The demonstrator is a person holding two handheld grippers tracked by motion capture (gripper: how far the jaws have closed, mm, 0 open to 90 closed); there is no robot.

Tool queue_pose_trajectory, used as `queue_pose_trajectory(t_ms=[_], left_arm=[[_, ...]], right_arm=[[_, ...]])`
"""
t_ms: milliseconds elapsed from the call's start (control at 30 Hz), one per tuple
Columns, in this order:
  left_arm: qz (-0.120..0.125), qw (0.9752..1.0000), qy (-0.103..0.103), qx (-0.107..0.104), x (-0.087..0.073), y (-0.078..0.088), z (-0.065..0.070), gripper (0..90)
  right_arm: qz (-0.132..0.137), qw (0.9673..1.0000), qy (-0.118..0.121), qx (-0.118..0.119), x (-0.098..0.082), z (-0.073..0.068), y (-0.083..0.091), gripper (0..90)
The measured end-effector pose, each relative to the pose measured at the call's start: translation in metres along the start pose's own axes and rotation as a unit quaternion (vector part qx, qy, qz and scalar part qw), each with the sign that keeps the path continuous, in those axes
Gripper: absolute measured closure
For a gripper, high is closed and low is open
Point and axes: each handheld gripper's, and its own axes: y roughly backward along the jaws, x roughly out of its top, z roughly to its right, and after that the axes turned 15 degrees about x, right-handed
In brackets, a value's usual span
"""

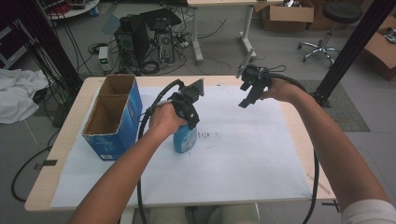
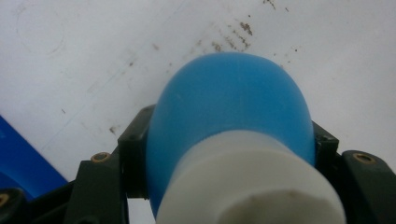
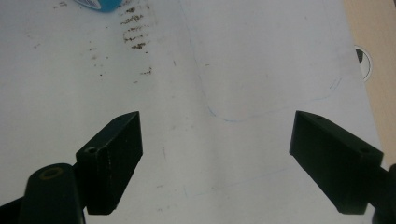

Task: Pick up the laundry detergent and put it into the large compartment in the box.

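Our left gripper (image 1: 189, 122) pinches the rounded blue plastic bottle with a white cap (image 2: 233, 140) standing on the white paper sheet (image 1: 243, 154); our right gripper (image 1: 250, 95) hangs open. We fear the curved, smooth body could squirt free on lifting.

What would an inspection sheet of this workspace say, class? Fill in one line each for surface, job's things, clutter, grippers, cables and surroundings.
Surface: white sheet covering the table, brown smudges beside the bottle.
Job's things: blue bottle with a white neck, upright on the sheet.
Clutter: open blue carton, empty as far as can be seen, at the left.
Grippers: left gripper shut on the bottle; right gripper open, above the sheet.
Cables: one black cable trails from each gripper.
Surroundings: computer towers, stool, cardboard boxes on the floor.
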Motion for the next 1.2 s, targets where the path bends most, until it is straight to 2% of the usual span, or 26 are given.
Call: queue_pose_trajectory(t_ms=[100,167,200,233,267,300,333,367,400,433,467,533,667,800,833,867,900,933,1000,1033,1100,1133,1200], left_arm=[[0.000,1.0000,0.003,-0.007,0.000,0.003,-0.002,37.7],[0.001,0.9999,0.007,-0.009,-0.001,0.010,-0.004,37.7],[0.001,0.9999,0.013,-0.009,0.000,0.018,-0.007,37.7],[0.001,0.9999,0.013,-0.009,0.000,0.018,-0.007,37.7],[0.001,0.9998,0.018,-0.006,0.000,0.027,-0.011,37.7],[0.001,0.9998,0.018,-0.006,0.000,0.027,-0.011,37.7],[0.001,0.9997,0.026,0.001,0.000,0.038,-0.015,37.7],[0.001,0.9997,0.026,0.001,0.000,0.038,-0.015,37.7],[0.001,0.9995,0.030,0.007,0.000,0.049,-0.020,37.7],[0.001,0.9995,0.030,0.007,0.000,0.049,-0.020,37.7],[0.006,0.9991,0.041,0.011,-0.001,0.059,-0.026,37.6],[0.009,0.9986,0.050,0.014,-0.002,0.070,-0.032,37.6],[0.013,0.9977,0.065,0.018,-0.003,0.085,-0.042,37.7],[0.014,0.9954,0.092,0.025,-0.005,0.109,-0.056,37.7],[0.014,0.9954,0.092,0.025,-0.005,0.109,-0.056,37.7],[0.017,0.9946,0.098,0.030,-0.005,0.120,-0.063,37.7],[0.017,0.9946,0.098,0.030,-0.005,0.120,-0.063,37.7],[0.020,0.9935,0.107,0.033,-0.005,0.131,-0.070,37.7],[0.022,0.9927,0.114,0.034,-0.005,0.137,-0.073,37.7],[0.023,0.9913,0.125,0.035,-0.006,0.146,-0.081,37.7],[0.023,0.9905,0.131,0.035,-0.006,0.151,-0.085,37.7],[0.025,0.9883,0.146,0.037,-0.008,0.158,-0.092,37.7],[0.025,0.9878,0.149,0.038,-0.009,0.161,-0.096,37.7]], right_arm=[[0.000,1.0000,-0.001,0.001,0.000,0.000,0.000,17.1],[0.000,1.0000,-0.001,0.000,-0.001,-0.001,0.001,17.1],[0.000,1.0000,-0.002,-0.001,-0.001,-0.002,0.001,17.1],[-0.001,1.0000,-0.002,-0.001,-0.001,-0.002,0.002,17.1],[0.000,1.0000,-0.002,-0.001,-0.001,-0.003,0.002,17.1],[0.000,1.0000,-0.002,-0.001,-0.001,-0.003,0.002,17.1],[0.001,1.0000,-0.002,-0.002,-0.002,-0.004,0.003,17.1],[0.001,1.0000,-0.002,-0.002,-0.002,-0.004,0.003,17.1],[0.001,1.0000,-0.001,-0.003,-0.002,-0.005,0.004,17.2],[0.001,1.0000,-0.001,-0.003,-0.002,-0.005,0.004,17.2],[0.001,1.0000,0.000,-0.003,-0.002,-0.006,0.005,17.1],[0.001,1.0000,0.001,-0.004,-0.002,-0.007,0.005,17.2],[0.002,1.0000,0.001,-0.004,-0.002,-0.007,0.006,17.2],[0.003,1.0000,0.002,-0.004,-0.002,-0.009,0.006,17.2],[0.003,1.0000,0.002,-0.004,-0.002,-0.009,0.006,17.2],[0.002,1.0000,0.002,-0.005,-0.001,-0.009,0.007,17.2],[0.002,1.0000,0.002,-0.005,-0.001,-0.009,0.007,17.2],[0.001,1.0000,0.004,-0.005,-0.001,-0.009,0.006,17.2],[-0.002,1.0000,0.006,-0.006,0.000,-0.010,0.005,17.2],[-0.002,1.0000,0.006,-0.005,0.000,-0.010,0.005,17.2],[-0.002,1.0000,0.006,-0.005,0.000,-0.010,0.005,17.2],[-0.001,1.0000,0.007,-0.004,0.001,-0.010,0.004,17.2],[-0.002,1.0000,0.008,-0.005,0.001,-0.010,0.004,17.2]])
